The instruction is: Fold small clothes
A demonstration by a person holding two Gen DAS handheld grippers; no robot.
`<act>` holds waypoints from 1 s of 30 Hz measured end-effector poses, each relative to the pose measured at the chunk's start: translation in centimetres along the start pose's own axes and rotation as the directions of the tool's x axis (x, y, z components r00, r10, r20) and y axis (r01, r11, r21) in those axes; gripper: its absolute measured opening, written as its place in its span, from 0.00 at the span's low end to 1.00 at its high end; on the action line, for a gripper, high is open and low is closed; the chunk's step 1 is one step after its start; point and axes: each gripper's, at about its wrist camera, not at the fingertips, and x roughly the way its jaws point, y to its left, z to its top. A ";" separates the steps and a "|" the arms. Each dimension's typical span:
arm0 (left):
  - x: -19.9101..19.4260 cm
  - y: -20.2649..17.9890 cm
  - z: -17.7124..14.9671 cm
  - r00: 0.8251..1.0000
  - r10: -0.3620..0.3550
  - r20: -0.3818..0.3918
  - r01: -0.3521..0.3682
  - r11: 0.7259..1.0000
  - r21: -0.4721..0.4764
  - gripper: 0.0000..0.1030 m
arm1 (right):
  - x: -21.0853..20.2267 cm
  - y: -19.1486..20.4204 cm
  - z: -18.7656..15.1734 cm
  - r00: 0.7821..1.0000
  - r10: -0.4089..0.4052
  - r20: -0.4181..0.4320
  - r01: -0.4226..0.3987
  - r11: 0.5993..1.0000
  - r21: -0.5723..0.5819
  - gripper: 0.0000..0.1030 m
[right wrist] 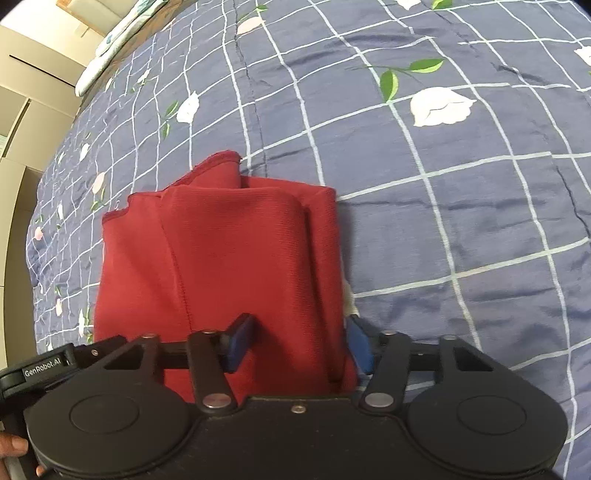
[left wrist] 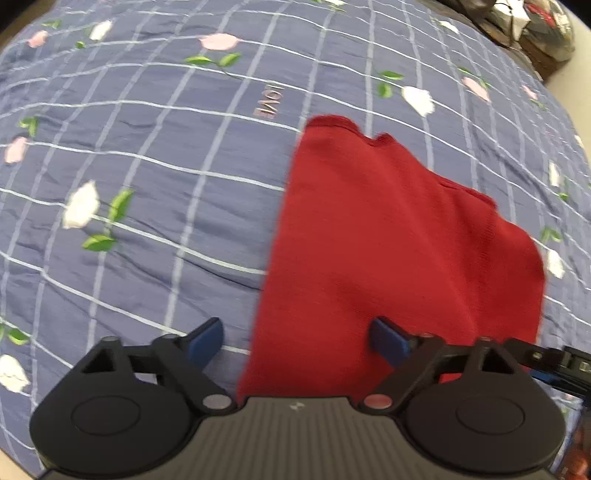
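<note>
A small dark red garment (left wrist: 388,236) lies partly folded on the blue checked bedspread (left wrist: 147,147). In the left wrist view its near left edge runs between my left gripper's (left wrist: 297,341) blue pads, which stand wide open and pinch nothing. In the right wrist view the garment (right wrist: 221,251) shows layered folds with a stitched hem at the far end. My right gripper (right wrist: 300,345) is open and straddles the garment's near right edge, one pad over the cloth and one beside it. Each gripper's body shows at the edge of the other's view.
The bedspread (right wrist: 461,221) with white and pink flowers spreads widely around the garment. A pillow (right wrist: 110,48) lies at the far left bed edge by pale cabinets. Dark clutter (left wrist: 535,26) sits beyond the bed's far right corner. A hand (right wrist: 11,448) shows at bottom left.
</note>
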 end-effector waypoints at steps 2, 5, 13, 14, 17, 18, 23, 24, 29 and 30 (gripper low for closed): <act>0.0 -0.3 -0.2 1.000 -0.021 -0.012 0.021 1.000 0.000 0.75 | 0.1 0.2 0.0 1.000 -0.005 -0.001 0.005 1.000 -0.001 0.47; -0.3 -0.8 -0.4 1.000 -0.011 -0.017 0.011 1.000 -0.002 0.62 | -0.2 0.6 0.0 1.000 -0.001 0.000 0.001 1.000 -0.008 0.34; -2.4 -2.0 0.0 1.000 -0.003 -0.023 0.006 0.994 0.109 0.26 | -3.0 2.7 0.0 0.999 0.043 0.023 -0.042 0.999 -0.032 0.14; -2.9 -2.0 0.2 1.000 -0.012 -0.020 0.015 0.993 0.119 0.25 | -3.4 3.2 -0.1 0.999 0.045 0.028 -0.044 0.998 -0.045 0.14; -4.5 -1.9 0.7 1.000 -0.029 -0.008 0.030 0.990 0.136 0.23 | -4.7 5.0 -0.4 0.997 0.054 0.052 -0.050 0.996 -0.077 0.13; -5.1 -1.8 0.9 0.999 -0.038 0.002 0.037 0.990 0.139 0.23 | -5.1 5.7 -0.6 0.996 0.058 0.062 -0.053 0.995 -0.088 0.13; -8.3 -1.1 1.8 0.997 -0.049 0.055 0.037 0.979 0.199 0.22 | -6.5 9.8 -1.2 0.992 0.085 0.093 -0.071 0.987 -0.145 0.13; -8.9 -0.8 1.9 0.997 -0.045 0.064 0.030 0.977 0.213 0.22 | -6.5 10.6 -1.3 0.991 0.092 0.098 -0.077 0.985 -0.151 0.13; -11.9 2.6 2.4 0.994 -0.026 0.107 0.003 0.977 0.212 0.22 | -6.2 15.2 -2.4 0.984 0.141 0.107 -0.120 0.976 -0.183 0.13; -12.4 3.5 2.5 0.993 -0.017 0.116 -0.007 0.979 0.205 0.22 | -6.0 16.1 -2.5 0.983 0.151 0.104 -0.129 0.973 -0.191 0.13</act>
